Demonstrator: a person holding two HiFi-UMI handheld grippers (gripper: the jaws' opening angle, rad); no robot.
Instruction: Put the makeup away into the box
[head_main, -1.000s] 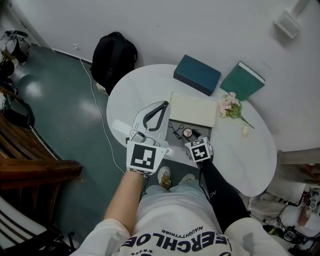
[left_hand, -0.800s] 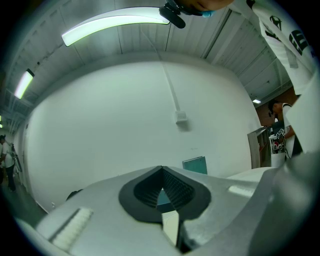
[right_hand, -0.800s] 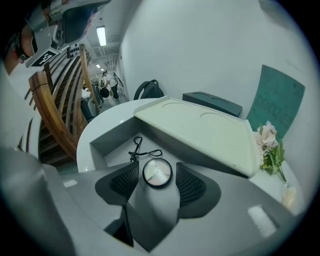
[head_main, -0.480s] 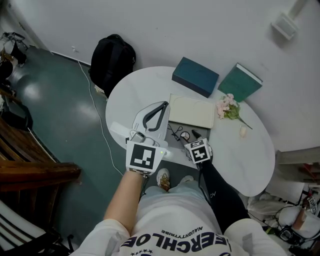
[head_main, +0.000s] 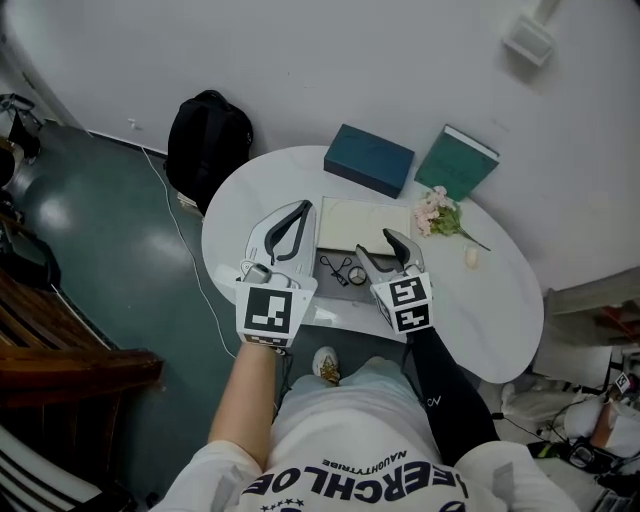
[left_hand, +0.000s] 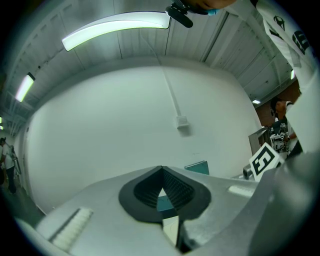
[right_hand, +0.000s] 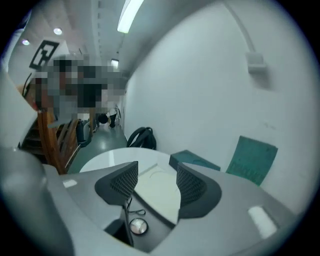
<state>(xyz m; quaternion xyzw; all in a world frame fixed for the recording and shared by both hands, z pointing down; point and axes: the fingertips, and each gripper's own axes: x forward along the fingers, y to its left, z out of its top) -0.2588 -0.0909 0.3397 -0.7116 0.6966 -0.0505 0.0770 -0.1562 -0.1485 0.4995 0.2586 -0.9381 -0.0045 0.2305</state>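
Fingers of your right gripper (head_main: 374, 243) stand wide and empty, just opened then eased in; those of your left gripper (head_main: 302, 208) meet on nothing. The round compact (head_main: 357, 276) lies at six o'clock of the cream box (head_main: 365, 222) on the white table (head_main: 490, 300). A backpack (head_main: 208, 135) sits on the floor (head_main: 120, 230) at ten. Your right gripper has lifted since a second ago. The wiry item (head_main: 335, 266) by the compact is unclear.

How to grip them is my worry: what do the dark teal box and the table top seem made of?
Dark teal box: likely covered cardboard, matte; flat colour, crisp edges, no glare. Table: smooth white top, perhaps laminate or painted; soft sheen, material unsure.
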